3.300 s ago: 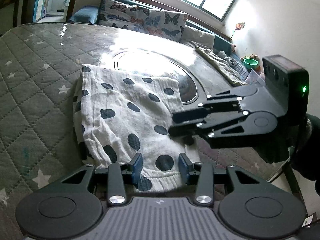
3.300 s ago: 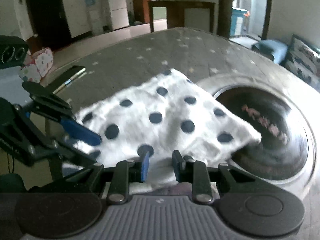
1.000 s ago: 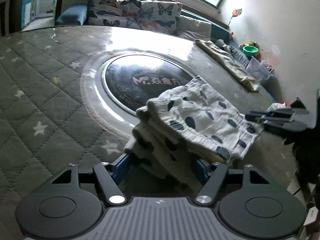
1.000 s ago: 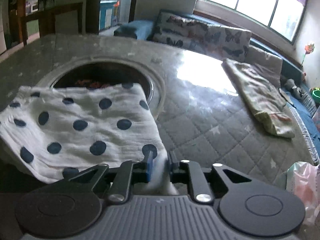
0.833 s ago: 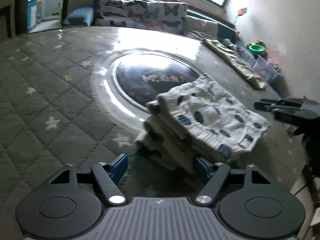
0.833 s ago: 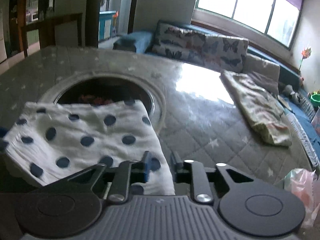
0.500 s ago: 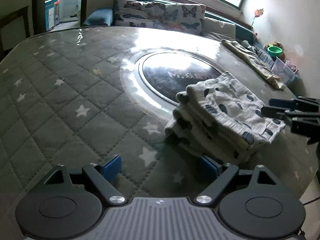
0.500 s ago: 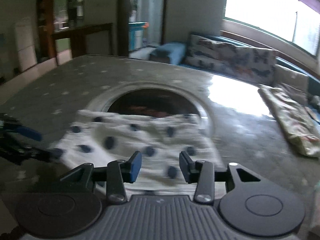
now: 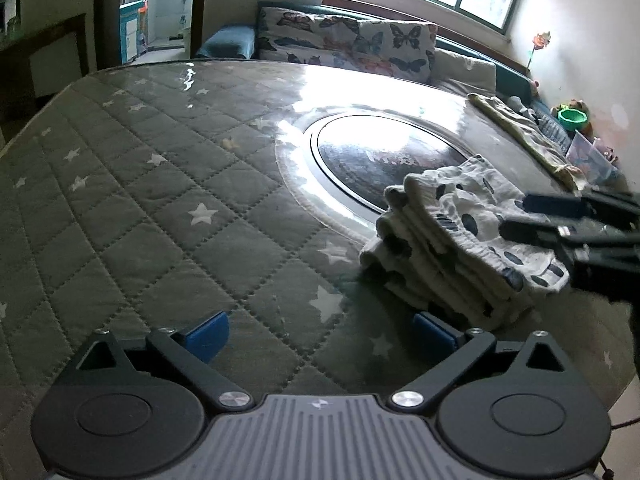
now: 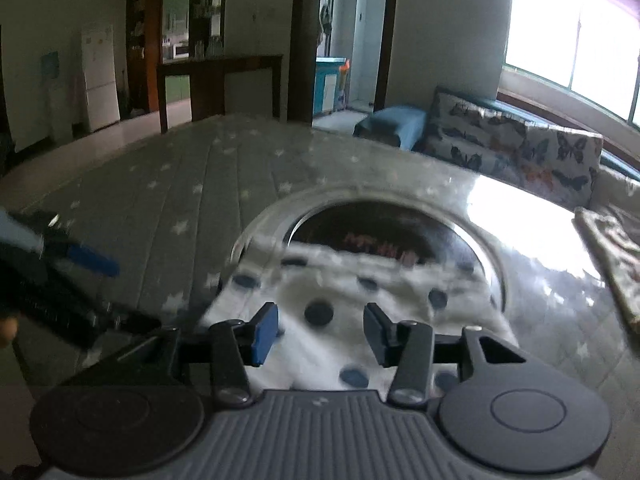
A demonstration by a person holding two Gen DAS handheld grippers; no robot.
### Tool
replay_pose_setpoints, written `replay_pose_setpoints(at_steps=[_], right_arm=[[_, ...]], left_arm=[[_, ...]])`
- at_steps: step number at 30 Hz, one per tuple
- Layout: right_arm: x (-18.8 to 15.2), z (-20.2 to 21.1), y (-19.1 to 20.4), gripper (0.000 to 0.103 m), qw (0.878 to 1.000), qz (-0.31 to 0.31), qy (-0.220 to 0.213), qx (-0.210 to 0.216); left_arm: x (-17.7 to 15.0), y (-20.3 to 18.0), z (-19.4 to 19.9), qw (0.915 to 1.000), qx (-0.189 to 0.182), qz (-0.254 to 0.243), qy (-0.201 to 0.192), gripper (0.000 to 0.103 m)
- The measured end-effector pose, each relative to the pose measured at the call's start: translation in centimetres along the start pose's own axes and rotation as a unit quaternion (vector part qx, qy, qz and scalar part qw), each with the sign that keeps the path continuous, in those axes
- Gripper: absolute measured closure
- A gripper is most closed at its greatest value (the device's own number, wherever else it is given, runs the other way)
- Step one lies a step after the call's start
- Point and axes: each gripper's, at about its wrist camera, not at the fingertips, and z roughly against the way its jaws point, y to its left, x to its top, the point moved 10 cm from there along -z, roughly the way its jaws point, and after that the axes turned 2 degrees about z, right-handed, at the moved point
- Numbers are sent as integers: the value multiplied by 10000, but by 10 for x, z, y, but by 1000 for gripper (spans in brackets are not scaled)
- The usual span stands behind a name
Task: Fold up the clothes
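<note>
A white garment with dark polka dots lies folded in a thick stack on the quilted grey table cover, at the edge of the round dark glass inset. My left gripper is wide open and empty, low over the cover, left of and in front of the stack. My right gripper is open and empty, just above the garment. In the left wrist view it shows over the stack's right end. The right wrist view is blurred.
A second, yellowish garment lies along the table's far right edge. A butterfly-print sofa stands behind the table under the window. A green bowl and a plastic box stand at the right wall. The table edge runs close at the right.
Both grippers let go of the folded garment and opened. My left gripper drew back and to the left, away from the stack. My right gripper lifted and swung to the left over it.
</note>
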Motion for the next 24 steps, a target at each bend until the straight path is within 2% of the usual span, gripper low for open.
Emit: replay_pose_setpoints(at_steps=[5,11,19,24], right_arm=[[13,-34,-4,59,9999,-36,79,-97],[5,-59,-2,60,9990,-245,362,73],[-3,-32,-14,57,9987,-464,198,-16],[-16,-13,-25,48,9969,-763,141,-104]], left_arm=[[1,3,-2,9999,49,95,-8,0],[2,8,-6,9998,110,156,13,0],[0,8,-10,9995,279,133,29,0],[-1,8,-12,9991,413,122,38,0]])
